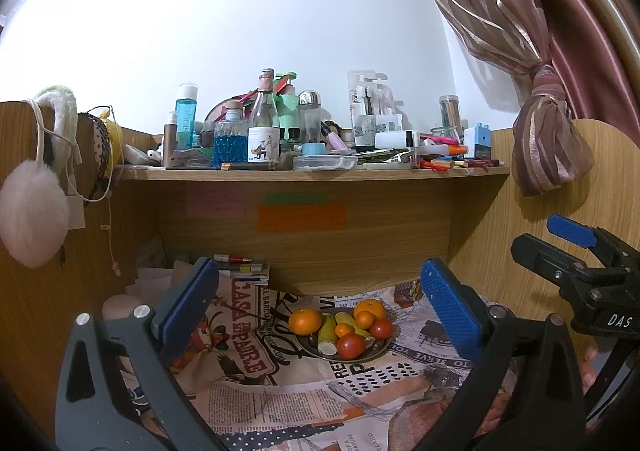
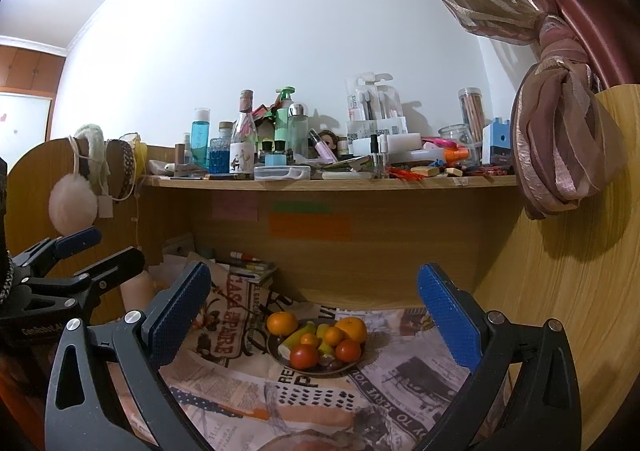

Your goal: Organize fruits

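A dark plate (image 1: 382,349) (image 2: 276,355) of fruit sits on the newspaper-print cloth under the shelf. On it are oranges (image 1: 305,321) (image 2: 351,329), small tangerines (image 1: 365,319), red tomatoes (image 1: 351,345) (image 2: 304,356) and yellow-green banana-like pieces (image 1: 327,333) (image 2: 298,336). My left gripper (image 1: 320,315) is open and empty, held above the cloth short of the plate. My right gripper (image 2: 316,319) is open and empty, also short of the plate. The right gripper also shows at the right edge of the left wrist view (image 1: 576,247).
A wooden shelf (image 1: 316,173) above the desk recess is crowded with bottles and stationery. Earmuffs (image 1: 34,215) hang on the left wooden side panel. A tied curtain (image 1: 548,143) hangs at right. Books (image 1: 244,269) lie at the back of the recess.
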Motion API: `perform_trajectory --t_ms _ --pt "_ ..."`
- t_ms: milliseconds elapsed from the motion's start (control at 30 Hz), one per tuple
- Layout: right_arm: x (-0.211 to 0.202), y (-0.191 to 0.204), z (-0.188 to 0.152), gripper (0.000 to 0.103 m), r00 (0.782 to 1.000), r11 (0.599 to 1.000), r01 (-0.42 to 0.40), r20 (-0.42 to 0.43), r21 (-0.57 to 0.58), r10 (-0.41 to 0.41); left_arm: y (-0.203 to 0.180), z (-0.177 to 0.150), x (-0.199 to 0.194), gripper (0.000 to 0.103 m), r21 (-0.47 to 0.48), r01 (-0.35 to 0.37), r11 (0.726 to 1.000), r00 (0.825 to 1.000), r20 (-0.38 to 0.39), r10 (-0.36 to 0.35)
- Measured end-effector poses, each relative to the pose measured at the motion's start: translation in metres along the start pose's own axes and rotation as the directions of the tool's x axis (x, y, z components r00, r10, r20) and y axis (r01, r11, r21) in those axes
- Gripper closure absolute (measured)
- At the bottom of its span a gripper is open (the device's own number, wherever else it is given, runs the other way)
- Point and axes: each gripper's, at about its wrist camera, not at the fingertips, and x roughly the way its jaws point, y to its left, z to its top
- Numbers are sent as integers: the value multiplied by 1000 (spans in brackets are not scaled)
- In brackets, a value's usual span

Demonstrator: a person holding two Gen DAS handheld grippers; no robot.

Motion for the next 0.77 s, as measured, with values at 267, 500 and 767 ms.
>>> perform_trajectory --t_ms 267,500,767 --pt "0 0 -1 0 1000 1000 10 1 -8 -10 -1 -1 1 0 12 15 1000 1000 -8 -15" --pt "-1 -1 -2 0 1000 1000 13 3 -8 -13 -1 -1 2 0 8 20 1000 1000 -14 -20" --pt "2 -4 -4 0 1000 1000 15 -6 -5 -15 -1 -2 3 0 4 27 1000 999 -23 -27"
